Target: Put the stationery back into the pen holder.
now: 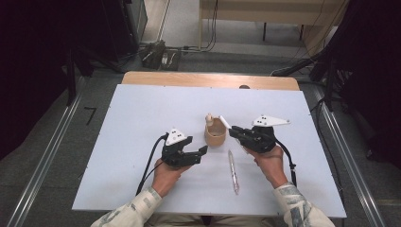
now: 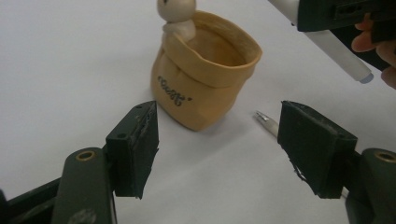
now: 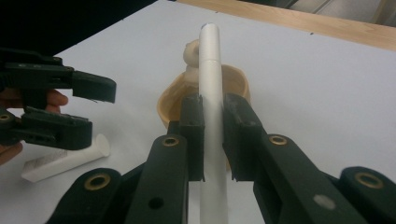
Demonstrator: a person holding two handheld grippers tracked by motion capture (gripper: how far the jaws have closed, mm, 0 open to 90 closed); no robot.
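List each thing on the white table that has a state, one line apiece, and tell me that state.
Tan sack-shaped holder with a small figure on its rim: upright, mouth open.
White marker pen: clamped in the right hand-held gripper, tip over the holder.
Clear slim pen: lying flat on the table, untouched.
Left hand-held gripper: open, nothing between its jaws, aimed toward the holder.
White table sheet: flat.

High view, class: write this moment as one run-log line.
right gripper: shut on white marker, near pot | left gripper: open, nothing between jaws | pen: lying on table
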